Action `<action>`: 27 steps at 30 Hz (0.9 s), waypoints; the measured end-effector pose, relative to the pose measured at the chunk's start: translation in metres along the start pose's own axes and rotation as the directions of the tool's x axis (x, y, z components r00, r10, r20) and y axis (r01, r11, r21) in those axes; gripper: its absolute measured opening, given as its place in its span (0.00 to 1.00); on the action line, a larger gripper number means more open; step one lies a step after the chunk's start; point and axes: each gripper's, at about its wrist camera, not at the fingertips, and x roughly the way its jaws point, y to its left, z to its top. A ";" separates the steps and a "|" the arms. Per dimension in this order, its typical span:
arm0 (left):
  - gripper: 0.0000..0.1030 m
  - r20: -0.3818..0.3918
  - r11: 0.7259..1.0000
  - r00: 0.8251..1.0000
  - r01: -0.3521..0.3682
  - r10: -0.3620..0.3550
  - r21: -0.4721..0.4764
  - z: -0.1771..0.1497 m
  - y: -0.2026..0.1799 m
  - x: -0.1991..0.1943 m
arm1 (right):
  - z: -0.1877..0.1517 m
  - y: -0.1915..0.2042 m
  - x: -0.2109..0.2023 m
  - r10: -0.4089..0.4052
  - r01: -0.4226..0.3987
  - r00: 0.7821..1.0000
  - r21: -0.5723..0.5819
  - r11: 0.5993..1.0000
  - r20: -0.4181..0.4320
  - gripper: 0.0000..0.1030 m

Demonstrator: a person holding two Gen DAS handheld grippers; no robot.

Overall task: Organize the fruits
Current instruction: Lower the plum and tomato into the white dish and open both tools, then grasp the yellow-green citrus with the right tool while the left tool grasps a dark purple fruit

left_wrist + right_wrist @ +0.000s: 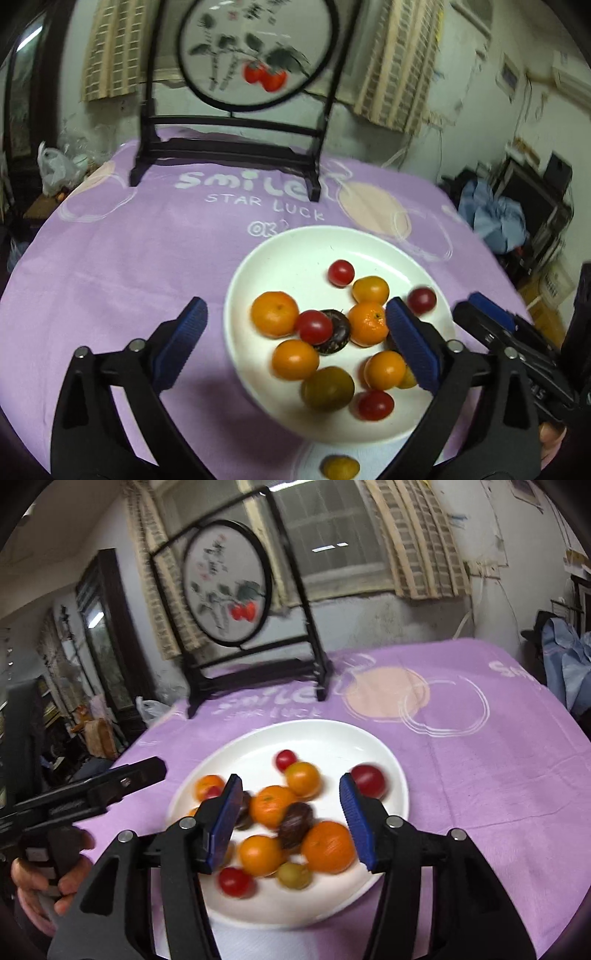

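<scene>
Fruit on plate, below both open tongs, none held.

A lived-in home room: curtained window, painted round screen, clutter at right, lilac-clothed tabletop.

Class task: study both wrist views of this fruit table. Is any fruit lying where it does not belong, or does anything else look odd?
One small yellow-orange fruit lies on the purple tablecloth, just off the near rim of the white plate, apart from the pile on it. Nothing else looks spilled or damaged.
</scene>
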 end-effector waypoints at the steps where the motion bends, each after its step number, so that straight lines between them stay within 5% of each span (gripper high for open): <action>1: 0.97 0.009 1.000 1.000 -0.018 0.019 -0.012 -0.003 0.005 -0.006 | -0.002 0.005 -0.006 0.008 -0.008 1.000 -0.012 1.000 0.006 0.53; 10: 0.98 -0.004 0.975 0.980 -0.200 0.201 -0.093 -0.028 0.044 -0.024 | -0.043 0.058 -0.019 0.130 -0.143 0.984 -0.109 0.984 -0.125 0.54; 15: 0.98 -0.028 0.966 0.974 -0.227 0.225 -0.124 -0.036 0.058 -0.031 | -0.069 0.088 -0.008 0.178 -0.242 0.939 -0.194 0.951 -0.295 0.54; 27: 0.98 -0.013 0.964 0.971 -0.240 0.240 -0.112 -0.041 0.059 -0.041 | -0.087 0.093 0.034 0.073 -0.169 0.918 -0.215 0.962 -0.391 0.44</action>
